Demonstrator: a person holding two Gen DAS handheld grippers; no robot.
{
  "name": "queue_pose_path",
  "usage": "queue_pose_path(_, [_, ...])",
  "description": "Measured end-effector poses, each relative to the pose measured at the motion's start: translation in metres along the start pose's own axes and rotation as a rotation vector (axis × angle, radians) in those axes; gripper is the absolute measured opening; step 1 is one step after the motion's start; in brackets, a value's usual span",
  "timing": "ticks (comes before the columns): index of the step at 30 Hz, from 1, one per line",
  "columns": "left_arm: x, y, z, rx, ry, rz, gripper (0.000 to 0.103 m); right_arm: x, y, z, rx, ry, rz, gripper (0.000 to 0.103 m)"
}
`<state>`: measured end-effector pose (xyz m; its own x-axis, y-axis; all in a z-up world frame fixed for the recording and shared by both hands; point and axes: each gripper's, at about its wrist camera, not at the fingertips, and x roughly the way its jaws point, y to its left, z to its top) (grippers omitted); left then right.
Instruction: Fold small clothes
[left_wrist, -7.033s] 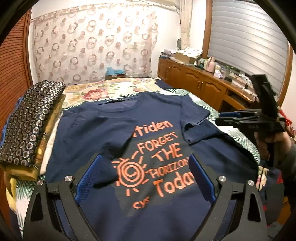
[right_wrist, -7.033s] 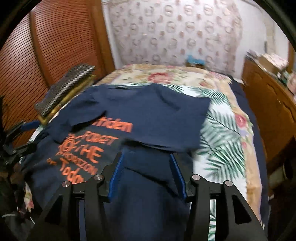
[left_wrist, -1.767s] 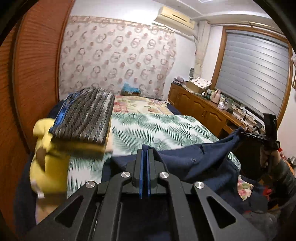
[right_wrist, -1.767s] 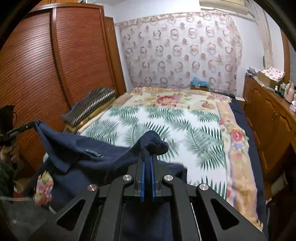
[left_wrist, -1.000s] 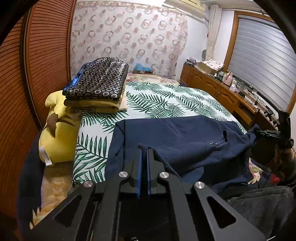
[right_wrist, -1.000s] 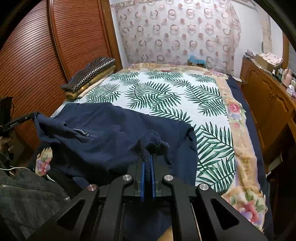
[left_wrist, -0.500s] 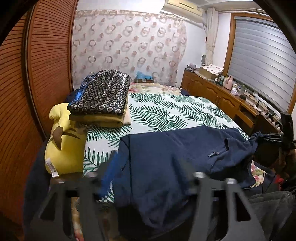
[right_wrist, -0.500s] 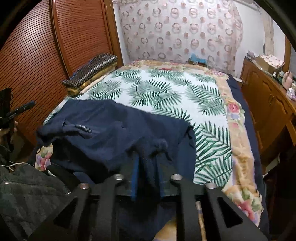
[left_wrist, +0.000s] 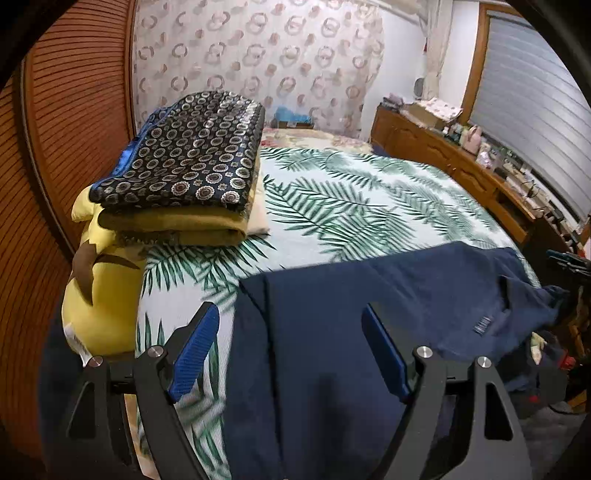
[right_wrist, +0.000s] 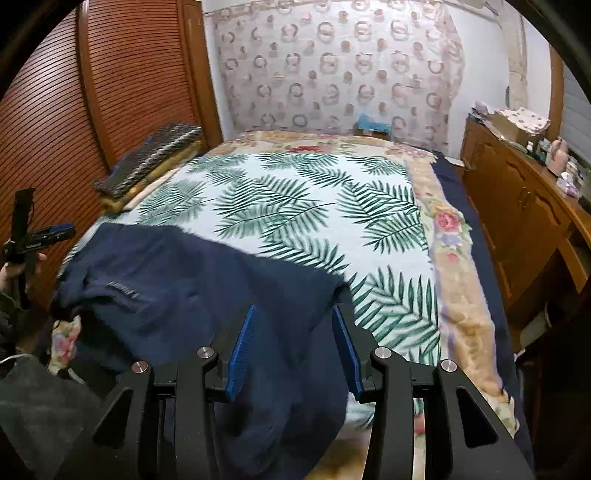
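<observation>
The jaws of the left gripper (left_wrist: 288, 350) and right gripper (right_wrist: 293, 349) have just been opened and stand spread; the navy shirt (left_wrist: 369, 314), pinched a second ago, is released across the lower frame onto the bed (left_wrist: 351, 206), ready for refolding.

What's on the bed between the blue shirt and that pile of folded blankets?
Only bare palm-leaf bedspread lies between navy shirt and folded blanket stack, seen from the left wrist.

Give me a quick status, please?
Both grippers, left and right, just opened, nothing clamped. Navy cotton T-shirt lies rumpled on palm-leaf blanket. Nothing obstructing.
</observation>
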<state>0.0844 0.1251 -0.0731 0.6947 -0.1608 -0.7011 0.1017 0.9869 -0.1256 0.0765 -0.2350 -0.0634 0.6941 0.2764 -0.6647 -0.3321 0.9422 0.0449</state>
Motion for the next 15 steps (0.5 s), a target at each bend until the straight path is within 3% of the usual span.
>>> queue_pose_path(6, [0.039,0.008,0.013,0.005,0.067,0.035,0.08,0.044,-0.013,0.014,0.039,0.038,-0.011,0.045])
queue_pose_path(15, [0.065,0.011,0.006,0.008,0.113,0.056,0.08,0.105,-0.023,0.024,0.073,0.125,-0.014,0.045])
